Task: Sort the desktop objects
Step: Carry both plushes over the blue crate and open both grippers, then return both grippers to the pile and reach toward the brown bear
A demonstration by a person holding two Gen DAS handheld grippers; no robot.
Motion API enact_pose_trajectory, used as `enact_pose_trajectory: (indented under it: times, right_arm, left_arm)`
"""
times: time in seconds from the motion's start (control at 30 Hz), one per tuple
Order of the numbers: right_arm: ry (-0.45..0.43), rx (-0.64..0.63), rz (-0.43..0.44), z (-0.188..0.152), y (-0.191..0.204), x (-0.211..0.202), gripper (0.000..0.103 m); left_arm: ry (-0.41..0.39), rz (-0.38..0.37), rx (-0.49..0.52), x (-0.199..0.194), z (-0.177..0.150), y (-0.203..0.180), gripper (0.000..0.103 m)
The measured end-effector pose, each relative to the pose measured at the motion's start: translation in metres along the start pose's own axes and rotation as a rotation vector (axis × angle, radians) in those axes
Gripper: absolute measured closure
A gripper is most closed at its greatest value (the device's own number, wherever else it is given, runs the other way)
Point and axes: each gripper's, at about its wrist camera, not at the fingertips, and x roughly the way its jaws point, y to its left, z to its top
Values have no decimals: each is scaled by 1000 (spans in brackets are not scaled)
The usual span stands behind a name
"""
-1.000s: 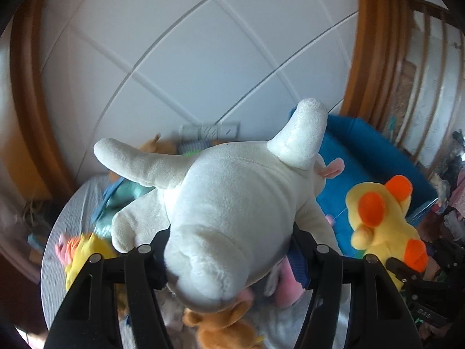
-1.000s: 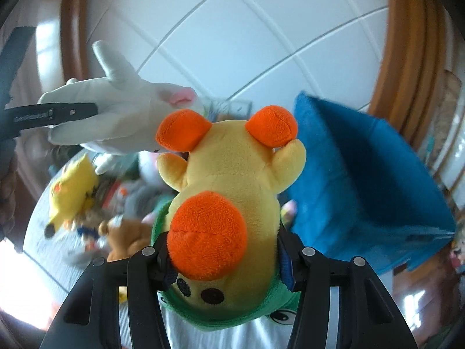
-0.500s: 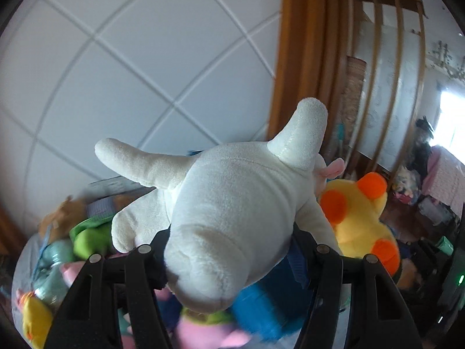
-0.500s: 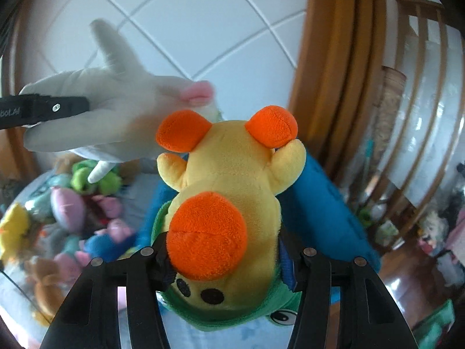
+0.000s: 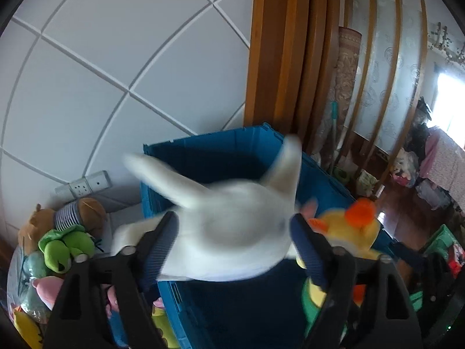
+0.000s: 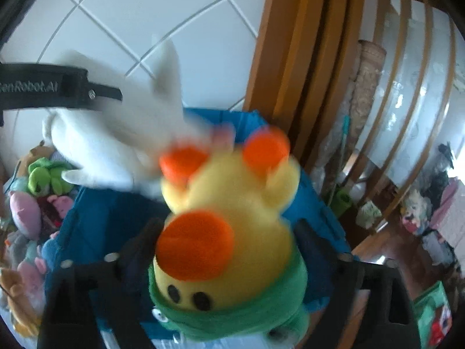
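Sorting stage: two plush toys are seen over a blue bin, both blurred.
Left gripper (image 5: 234, 241): fingers are spread apart; the white plush (image 5: 229, 226) is seen between them, motion-blurred. Whether the pads (image 5: 161, 247) touch the toy cannot be told from the blur; a gap seems visible at the right finger.
White plush position: seen above the open blue bin (image 5: 209, 151), long limbs pointing up and away from the camera. From the right wrist view it (image 6: 116, 145) is seen to the left of the yellow toy, beside the left gripper's black finger (image 6: 58, 90).
Right gripper (image 6: 229, 238): fingers are parted wide; the yellow duck plush (image 6: 232, 203) is seen between them, blurred, with a visible gap on each side. No firm grasp is shown.
Yellow duck plush: orange beak and feet, green collar at the head, head toward the camera. It is seen over the near part of the bin (image 6: 96, 221). In the left wrist view it (image 5: 345, 229) is seen just right of the white plush.
Blue bin: set against the white tiled wall (image 5: 116, 58), next to a wooden frame (image 5: 279, 58).
Toy pile: a green frog plush (image 5: 66, 250), a brown plush (image 5: 87, 206) and pink toys are piled left of the bin.
Wall socket (image 5: 84, 186): noted behind the pile.
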Motion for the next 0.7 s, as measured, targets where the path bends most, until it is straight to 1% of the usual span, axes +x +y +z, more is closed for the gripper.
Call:
enact_pose_trajectory:
  times: [0.07,0.13,0.37,0.5,0.57,0.7]
  right_arm:
    - [15,9,4,1,-6,2,0]
    - [30,23,12,0,-10,3,0]
    - [29,19,16,-7,-10,-1,0]
    - [23,15,36,-10,-1,-8,0]
    - [15,5,54,-11,8,-15,0]
    - [-4,-27,94,-13,32,-32,0]
  left_arm:
    - [-6,-2,1,1,-1,-4,0]
    - [-2,-6,3,2,-3,-6,0]
    - [12,6,-8,-6,-12,1,0]
    - [7,28,-26,-24,-31,20,0]
    - [14,40,-52,-35,-45,36,0]
    - [5,78,-84,-64,-74,67,0]
